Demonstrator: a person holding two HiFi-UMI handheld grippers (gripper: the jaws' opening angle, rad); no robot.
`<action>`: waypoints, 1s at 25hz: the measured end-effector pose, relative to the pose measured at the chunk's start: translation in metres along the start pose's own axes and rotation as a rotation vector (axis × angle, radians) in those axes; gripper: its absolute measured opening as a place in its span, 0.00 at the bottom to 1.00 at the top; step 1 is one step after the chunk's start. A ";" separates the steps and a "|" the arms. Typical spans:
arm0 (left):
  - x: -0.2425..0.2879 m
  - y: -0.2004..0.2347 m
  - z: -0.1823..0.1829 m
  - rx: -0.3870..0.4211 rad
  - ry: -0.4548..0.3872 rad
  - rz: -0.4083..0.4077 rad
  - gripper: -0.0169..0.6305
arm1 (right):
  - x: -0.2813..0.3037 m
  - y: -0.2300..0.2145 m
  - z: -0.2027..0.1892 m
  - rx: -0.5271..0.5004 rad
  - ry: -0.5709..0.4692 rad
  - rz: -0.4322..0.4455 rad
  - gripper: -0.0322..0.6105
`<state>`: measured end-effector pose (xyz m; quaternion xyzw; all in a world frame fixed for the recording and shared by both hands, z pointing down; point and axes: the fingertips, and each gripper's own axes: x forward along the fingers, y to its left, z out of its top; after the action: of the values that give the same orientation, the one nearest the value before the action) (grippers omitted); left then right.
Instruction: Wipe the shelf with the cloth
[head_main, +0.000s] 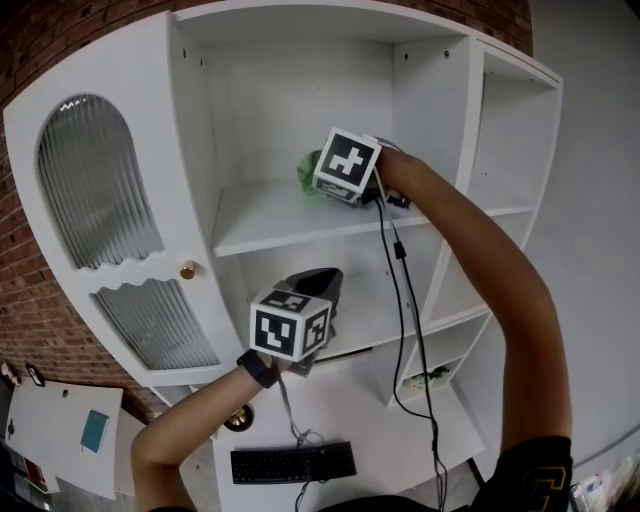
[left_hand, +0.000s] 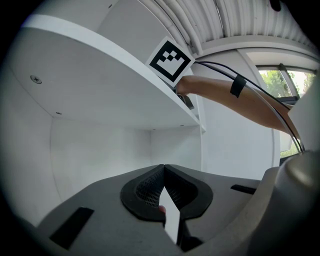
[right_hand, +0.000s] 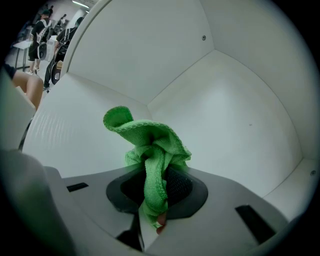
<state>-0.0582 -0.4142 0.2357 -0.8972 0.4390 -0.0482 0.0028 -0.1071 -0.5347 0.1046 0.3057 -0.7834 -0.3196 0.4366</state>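
A white shelf unit fills the head view. My right gripper (head_main: 322, 180) reaches into the upper compartment, just above the shelf board (head_main: 270, 215), shut on a bunched green cloth (head_main: 309, 170). In the right gripper view the cloth (right_hand: 147, 145) sticks up from between the closed jaws (right_hand: 152, 187), with the compartment's back corner behind it. My left gripper (head_main: 318, 285) is held lower, in front of the middle compartment, shut with nothing in it. In the left gripper view its jaws (left_hand: 163, 192) meet at the tips, under the shelf board (left_hand: 100, 75).
A cabinet door (head_main: 105, 230) with ribbed glass and a brass knob (head_main: 187, 269) stands open at the left. A black cable (head_main: 400, 290) hangs from my right gripper. A keyboard (head_main: 292, 462) lies below. A narrower column of shelves (head_main: 510, 150) is at the right.
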 end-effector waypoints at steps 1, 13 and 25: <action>0.001 -0.001 0.000 -0.001 -0.002 -0.003 0.05 | -0.001 -0.002 -0.003 0.005 0.009 -0.006 0.16; 0.011 -0.013 -0.004 -0.006 -0.004 -0.053 0.05 | -0.008 -0.015 -0.039 0.053 0.158 -0.074 0.16; 0.022 -0.024 -0.005 -0.006 0.001 -0.088 0.05 | -0.023 -0.028 -0.077 0.097 0.297 -0.149 0.16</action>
<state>-0.0262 -0.4165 0.2439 -0.9157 0.3990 -0.0473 -0.0021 -0.0241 -0.5525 0.1035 0.4275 -0.7001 -0.2643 0.5073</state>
